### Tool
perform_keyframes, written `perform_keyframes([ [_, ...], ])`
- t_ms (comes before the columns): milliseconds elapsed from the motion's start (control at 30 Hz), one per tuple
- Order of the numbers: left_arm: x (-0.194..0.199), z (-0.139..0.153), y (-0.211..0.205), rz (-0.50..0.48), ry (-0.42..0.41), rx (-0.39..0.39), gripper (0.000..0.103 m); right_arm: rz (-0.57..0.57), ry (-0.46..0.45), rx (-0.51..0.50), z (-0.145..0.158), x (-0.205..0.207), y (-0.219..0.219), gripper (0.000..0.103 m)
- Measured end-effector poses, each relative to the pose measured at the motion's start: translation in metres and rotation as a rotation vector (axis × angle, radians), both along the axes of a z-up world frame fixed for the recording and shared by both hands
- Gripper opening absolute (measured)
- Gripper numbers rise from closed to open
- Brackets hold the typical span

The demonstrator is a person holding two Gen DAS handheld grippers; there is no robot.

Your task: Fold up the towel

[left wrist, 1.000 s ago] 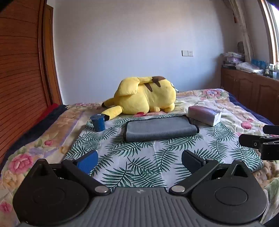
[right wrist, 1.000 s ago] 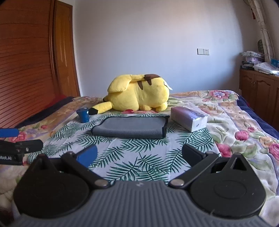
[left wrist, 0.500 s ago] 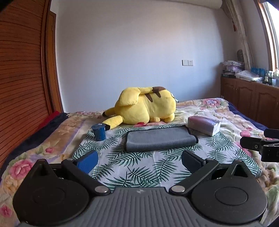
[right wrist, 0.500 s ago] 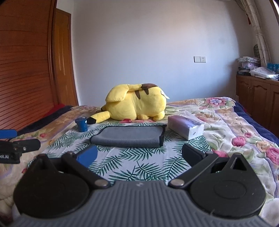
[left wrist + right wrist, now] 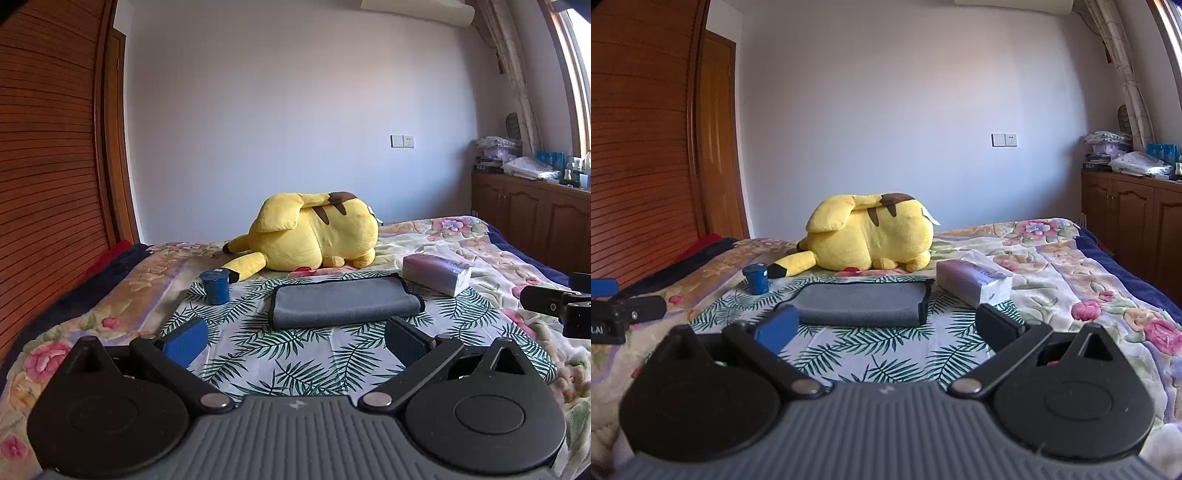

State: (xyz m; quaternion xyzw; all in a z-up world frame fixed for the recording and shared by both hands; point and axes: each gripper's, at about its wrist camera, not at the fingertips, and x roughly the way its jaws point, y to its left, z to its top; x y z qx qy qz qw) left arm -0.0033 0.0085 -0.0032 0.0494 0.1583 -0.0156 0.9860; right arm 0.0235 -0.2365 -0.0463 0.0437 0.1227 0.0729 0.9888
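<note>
A grey towel [image 5: 343, 302] lies folded into a flat rectangle on the palm-leaf cloth [image 5: 295, 358] on the bed; it also shows in the right wrist view [image 5: 860, 304]. My left gripper [image 5: 295, 339] is open and empty, held back from the towel's near edge. My right gripper [image 5: 886, 328] is open and empty, also short of the towel. The right gripper's fingers [image 5: 554, 304] show at the right edge of the left wrist view. The left gripper's fingers [image 5: 624, 312] show at the left edge of the right wrist view.
A yellow plush toy [image 5: 314, 232] lies behind the towel. A small blue cup [image 5: 216, 286] stands to the towel's left. A tissue pack [image 5: 436, 273] lies to its right. A wooden wardrobe [image 5: 48, 184] is at the left, wooden cabinets [image 5: 535, 218] at the right.
Both grippers have tilted up and drawn back a little, so the towel sits lower and smaller in both views. The towel has not moved. Both grippers stay open.
</note>
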Motion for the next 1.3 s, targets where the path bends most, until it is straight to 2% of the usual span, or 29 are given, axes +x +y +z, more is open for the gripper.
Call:
perform_keyframes([
  [1300,-0.0016,-0.0079,-0.0010,-0.003,0.006,0.011,0.103,0.004,0.002,-0.006,-0.0002,-0.0013,0.0013,0.102],
])
